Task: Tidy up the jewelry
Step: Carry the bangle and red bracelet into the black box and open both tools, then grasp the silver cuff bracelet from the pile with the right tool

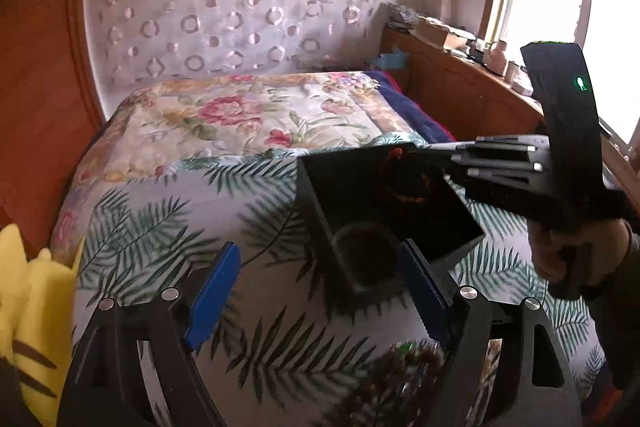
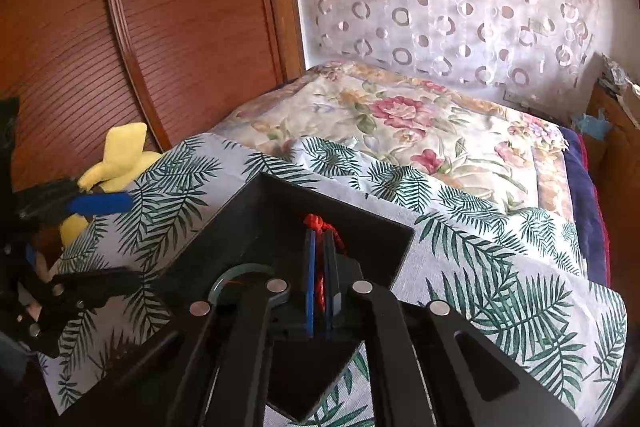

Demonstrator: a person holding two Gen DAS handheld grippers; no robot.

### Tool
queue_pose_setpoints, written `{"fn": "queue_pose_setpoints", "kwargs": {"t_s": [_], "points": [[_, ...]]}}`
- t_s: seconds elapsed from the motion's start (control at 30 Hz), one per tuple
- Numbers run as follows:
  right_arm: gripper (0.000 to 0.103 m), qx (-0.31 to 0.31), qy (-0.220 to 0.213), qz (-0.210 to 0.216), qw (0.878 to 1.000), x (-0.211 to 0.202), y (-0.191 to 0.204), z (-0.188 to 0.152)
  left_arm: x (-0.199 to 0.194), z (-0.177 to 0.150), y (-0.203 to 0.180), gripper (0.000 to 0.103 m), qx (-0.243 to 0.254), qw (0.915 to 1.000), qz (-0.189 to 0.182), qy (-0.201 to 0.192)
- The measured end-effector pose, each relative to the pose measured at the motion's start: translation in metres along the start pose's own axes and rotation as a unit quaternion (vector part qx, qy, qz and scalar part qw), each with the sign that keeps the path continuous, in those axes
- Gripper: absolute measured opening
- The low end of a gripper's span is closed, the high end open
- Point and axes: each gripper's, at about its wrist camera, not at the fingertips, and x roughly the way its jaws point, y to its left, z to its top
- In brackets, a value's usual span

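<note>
A black open box [image 1: 320,195] sits on the palm-leaf cloth; it also shows in the right wrist view [image 2: 256,211]. Inside it lie a dark bangle [image 1: 366,255], seen as a greenish ring [image 2: 224,281] in the right wrist view, and a beaded bracelet [image 1: 404,187]. My right gripper [image 2: 319,239] is over the box, shut on a red cord [image 2: 318,223] of that bracelet. It appears in the left wrist view [image 1: 420,151] reaching in from the right. My left gripper [image 1: 320,287] is open and empty, at the box's near corner. More jewelry [image 1: 404,375] lies blurred near the bottom.
The palm-leaf cloth [image 1: 160,219] covers the near surface, with a floral quilt [image 1: 248,111] behind it. A yellow plush toy [image 2: 116,159] sits at the left edge. A wooden wardrobe [image 2: 120,27] stands left, a cluttered wooden ledge [image 1: 460,67] right under the window.
</note>
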Motion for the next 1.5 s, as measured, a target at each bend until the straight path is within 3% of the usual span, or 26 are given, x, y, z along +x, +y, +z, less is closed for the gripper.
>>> {"fn": "queue_pose_setpoints", "kwargs": {"t_s": [0.03, 0.1, 0.33, 0.6, 1.0, 1.5], "points": [[0.029, 0.004, -0.003, 0.0, 1.0, -0.003, -0.001, -0.001, -0.003, -0.005, 0.001, 0.078, 0.0, 1.0, 0.004, 0.001], [0.035, 0.008, -0.008, -0.004, 1.0, -0.009, 0.0, -0.003, -0.007, -0.011, 0.002, 0.078, -0.002, 1.0, 0.007, 0.003], [0.035, 0.017, -0.026, -0.015, 0.999, -0.046, 0.009, -0.025, -0.024, -0.039, -0.002, 0.078, -0.005, 0.9999, 0.014, 0.002], [0.035, 0.021, -0.029, -0.017, 0.999, -0.09, 0.036, -0.091, -0.045, -0.069, -0.013, 0.079, -0.001, 0.9999, 0.009, -0.005], [0.035, 0.03, 0.01, -0.001, 1.0, -0.097, 0.074, -0.153, -0.064, -0.111, -0.024, 0.079, 0.002, 1.0, 0.006, 0.004], [0.008, 0.022, 0.057, -0.013, 0.998, -0.077, 0.095, -0.176, -0.082, -0.136, -0.027, 0.08, -0.001, 0.9999, 0.012, 0.003]]}}
